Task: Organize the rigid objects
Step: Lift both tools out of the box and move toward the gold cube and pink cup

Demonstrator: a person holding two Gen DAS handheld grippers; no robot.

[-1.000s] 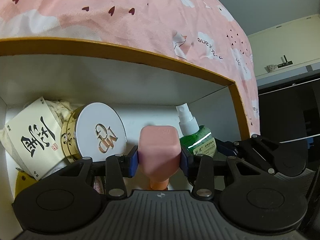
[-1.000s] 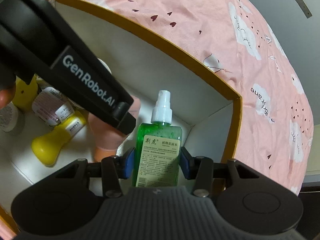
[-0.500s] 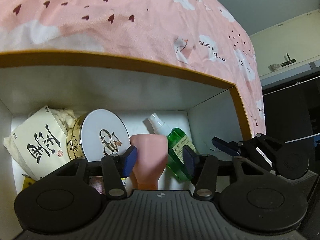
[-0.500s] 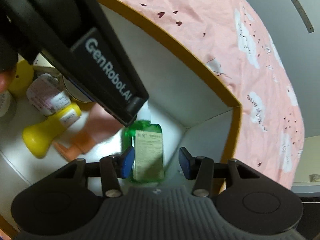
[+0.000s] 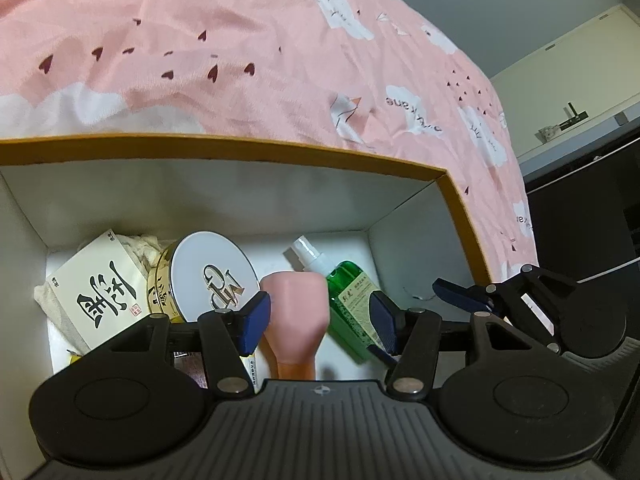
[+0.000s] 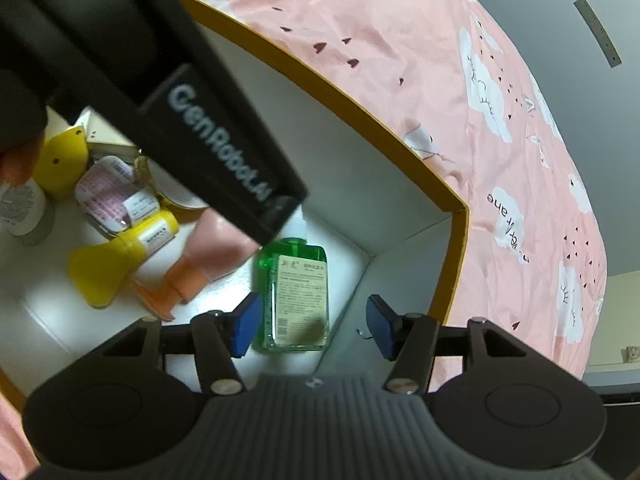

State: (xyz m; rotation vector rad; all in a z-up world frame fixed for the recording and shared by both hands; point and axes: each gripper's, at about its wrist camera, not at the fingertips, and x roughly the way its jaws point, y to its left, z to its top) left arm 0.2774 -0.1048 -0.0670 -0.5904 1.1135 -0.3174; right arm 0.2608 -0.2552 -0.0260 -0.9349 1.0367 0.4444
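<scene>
A white box with an orange rim (image 5: 248, 148) holds the objects. A pink tube (image 5: 294, 312) with an orange cap lies on its floor below my left gripper (image 5: 318, 318), which is open and apart from it. A green spray bottle (image 6: 296, 300) lies flat in the box's right corner; it also shows in the left wrist view (image 5: 348, 304). My right gripper (image 6: 312, 324) is open above it, empty. The left gripper's black body (image 6: 160, 92) crosses the right wrist view.
In the box lie a round white-lidded tin (image 5: 212, 276), a cream card box with black characters (image 5: 96, 300), a yellow bottle (image 6: 120, 260), a pink-labelled jar (image 6: 112, 196) and a grey pot (image 6: 24, 212). Pink patterned bedding (image 5: 280, 60) surrounds the box.
Both grippers have opened, let go of the pink tube and the green bottle, and drawn back upward. The two objects now lie on the box floor.
</scene>
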